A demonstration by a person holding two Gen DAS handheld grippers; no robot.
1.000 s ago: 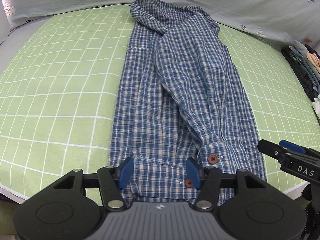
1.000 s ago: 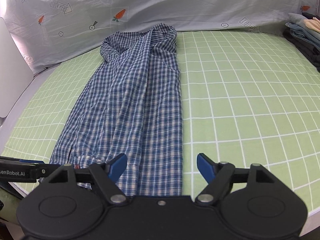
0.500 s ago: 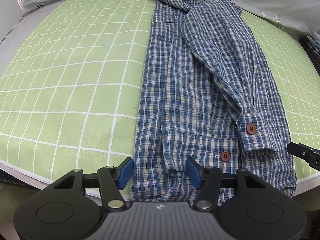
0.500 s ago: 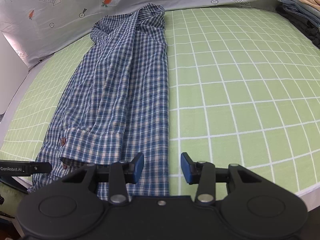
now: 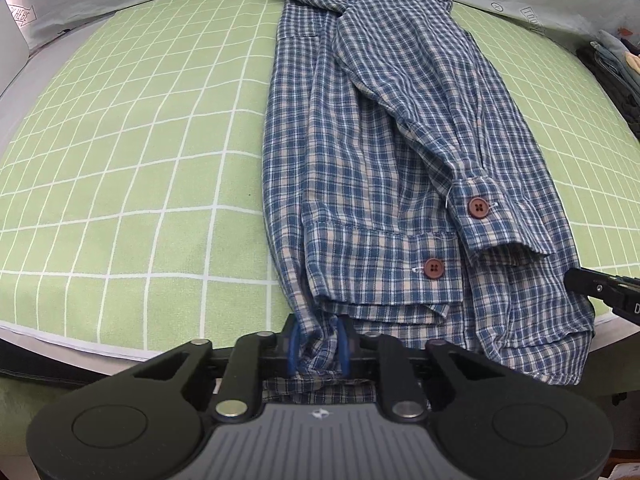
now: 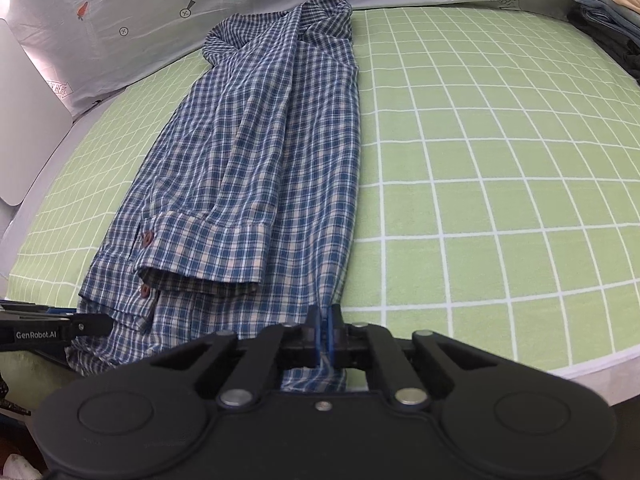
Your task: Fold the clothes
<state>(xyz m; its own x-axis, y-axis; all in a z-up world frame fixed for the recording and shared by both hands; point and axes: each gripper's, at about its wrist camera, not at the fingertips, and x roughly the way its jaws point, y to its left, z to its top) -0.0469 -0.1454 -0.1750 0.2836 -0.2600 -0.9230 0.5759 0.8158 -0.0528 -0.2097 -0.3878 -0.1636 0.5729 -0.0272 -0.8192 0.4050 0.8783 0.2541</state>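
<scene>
A blue plaid shirt (image 5: pixel 384 152) (image 6: pixel 272 152) lies lengthwise on the green gridded mat (image 5: pixel 132 152) (image 6: pixel 500 160), folded into a long strip, both sleeves laid over it with cuffs and red-brown buttons near the hem. The collar points to the far side. My left gripper (image 5: pixel 319 346) is shut on the hem's left corner, fabric bunched between its blue pads. At the hem's right corner my right gripper (image 6: pixel 323 336) is shut on the cloth. Each gripper's tip shows at the edge of the other's view.
A grey printed sheet (image 6: pixel 168 8) rises behind the mat. A stack of folded clothes (image 6: pixel 608 12) (image 5: pixel 616 68) sits at the far right. A white panel (image 6: pixel 24 128) stands at the left. The mat's near edge lies just ahead of both grippers.
Both grippers went from open to shut, closing on the shirt's hem corners. Both cameras moved lower and closer to the near edge of the mat.
</scene>
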